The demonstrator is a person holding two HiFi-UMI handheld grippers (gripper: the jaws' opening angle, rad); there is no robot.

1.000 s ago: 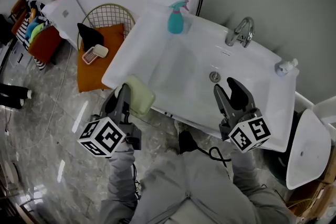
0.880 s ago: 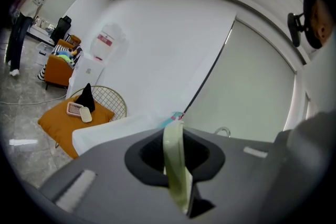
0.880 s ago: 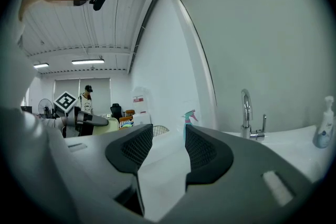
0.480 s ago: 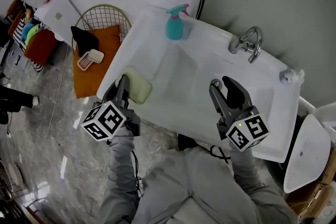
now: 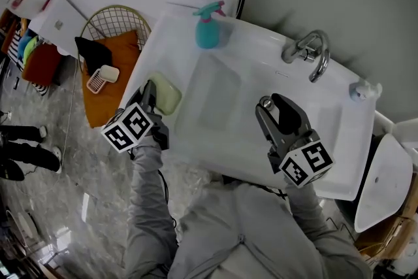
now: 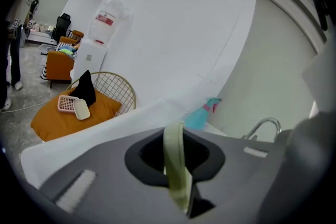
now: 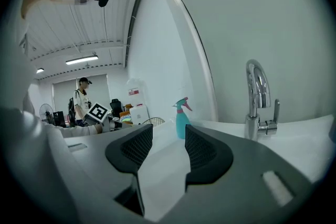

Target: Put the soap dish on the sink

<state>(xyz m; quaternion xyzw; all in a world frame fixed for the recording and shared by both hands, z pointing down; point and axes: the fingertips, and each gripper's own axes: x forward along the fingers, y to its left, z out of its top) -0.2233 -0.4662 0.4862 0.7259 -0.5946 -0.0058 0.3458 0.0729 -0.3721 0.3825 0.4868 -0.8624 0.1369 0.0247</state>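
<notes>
The soap dish (image 5: pixel 166 94) is pale green and flat, and my left gripper (image 5: pixel 149 93) is shut on its near edge. It hangs over the left rim of the white sink (image 5: pixel 210 103); whether it touches the rim I cannot tell. In the left gripper view the dish (image 6: pixel 177 168) shows edge-on, pinched between the jaws of the left gripper (image 6: pixel 176 161). My right gripper (image 5: pixel 277 109) is open and empty over the basin's right half. In the right gripper view nothing lies between the fingers of the right gripper (image 7: pixel 163 150).
A teal spray bottle (image 5: pixel 207 28) stands at the sink's back left, the chrome tap (image 5: pixel 308 49) at the back, a small white bottle (image 5: pixel 361 89) at the right corner. A wire chair with an orange cushion (image 5: pixel 104 80) stands left of the sink. A person (image 7: pixel 81 101) stands far off.
My left gripper carried the soap dish from off the sink's front-left corner up over its left rim. The right gripper shifted slightly further over the basin.
</notes>
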